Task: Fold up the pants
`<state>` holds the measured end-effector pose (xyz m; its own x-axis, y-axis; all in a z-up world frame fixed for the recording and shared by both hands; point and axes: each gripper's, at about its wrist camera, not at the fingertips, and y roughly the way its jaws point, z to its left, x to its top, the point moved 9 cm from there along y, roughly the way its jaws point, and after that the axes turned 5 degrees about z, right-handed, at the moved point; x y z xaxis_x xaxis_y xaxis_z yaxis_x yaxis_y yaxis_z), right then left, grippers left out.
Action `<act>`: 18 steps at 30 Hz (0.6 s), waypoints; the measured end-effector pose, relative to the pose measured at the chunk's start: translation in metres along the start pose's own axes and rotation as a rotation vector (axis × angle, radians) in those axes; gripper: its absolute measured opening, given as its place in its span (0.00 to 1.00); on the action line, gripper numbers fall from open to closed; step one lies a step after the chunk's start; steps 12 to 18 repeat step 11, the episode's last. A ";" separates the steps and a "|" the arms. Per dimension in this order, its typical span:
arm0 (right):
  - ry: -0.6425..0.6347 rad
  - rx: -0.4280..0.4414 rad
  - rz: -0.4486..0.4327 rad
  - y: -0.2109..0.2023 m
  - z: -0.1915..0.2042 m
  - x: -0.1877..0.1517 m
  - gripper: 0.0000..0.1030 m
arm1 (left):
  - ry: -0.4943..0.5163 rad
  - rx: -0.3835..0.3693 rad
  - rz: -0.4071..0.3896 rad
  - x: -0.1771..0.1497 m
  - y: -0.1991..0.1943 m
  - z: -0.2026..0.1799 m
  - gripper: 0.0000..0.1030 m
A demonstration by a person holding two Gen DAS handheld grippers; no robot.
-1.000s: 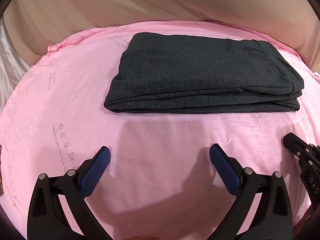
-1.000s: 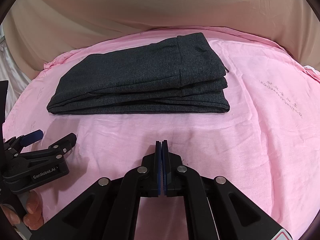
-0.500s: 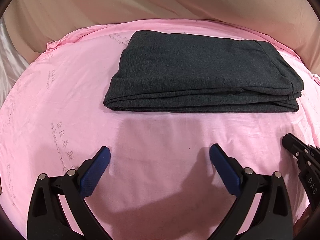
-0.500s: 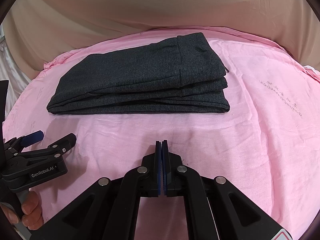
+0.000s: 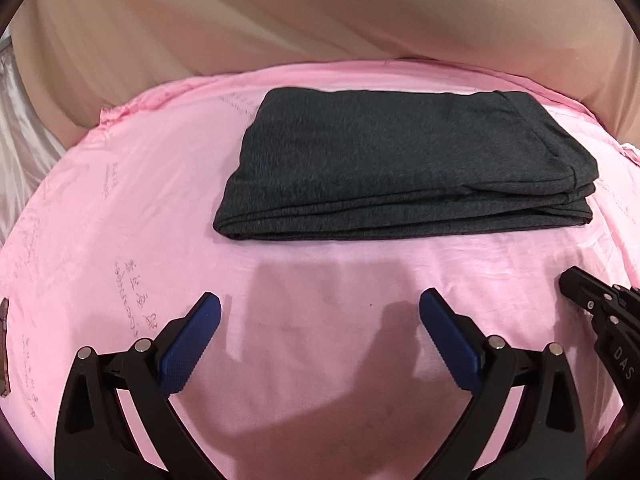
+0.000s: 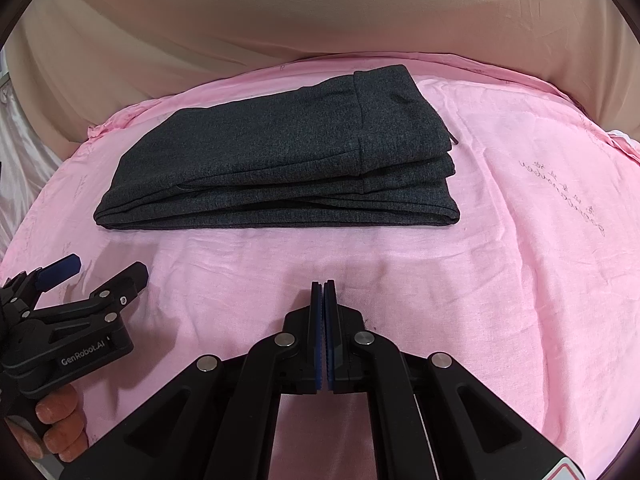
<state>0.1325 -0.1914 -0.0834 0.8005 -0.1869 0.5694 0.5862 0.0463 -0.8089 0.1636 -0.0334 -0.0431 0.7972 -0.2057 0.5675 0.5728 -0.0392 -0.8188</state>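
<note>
Pants (image 5: 404, 160) lie folded in a neat dark stack toward the far side of the pink sheet (image 5: 120, 208), untouched over the past second. Both tools hang back near its front edge, well apart from the cloth: the left gripper (image 5: 320, 320) spread wide and empty, the right gripper (image 6: 323, 292) pinched closed on nothing. Folding looks finished.

Dark grey pants (image 5: 400, 160), pink sheet (image 5: 120, 208), blue-padded black left claw (image 5: 320, 312)
</note>
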 end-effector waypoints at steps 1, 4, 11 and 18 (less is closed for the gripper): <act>0.002 0.001 0.000 0.000 0.000 0.000 0.02 | 0.009 -0.002 -0.006 0.000 -0.001 -0.002 0.95; 0.009 -0.005 -0.007 -0.002 -0.002 0.001 0.04 | 0.014 0.011 -0.010 0.002 -0.002 -0.001 0.95; 0.023 -0.009 -0.045 -0.018 -0.003 -0.006 0.37 | 0.032 0.012 -0.007 -0.007 -0.017 -0.006 0.95; 0.023 -0.009 -0.045 -0.018 -0.003 -0.006 0.37 | 0.032 0.012 -0.007 -0.007 -0.017 -0.006 0.95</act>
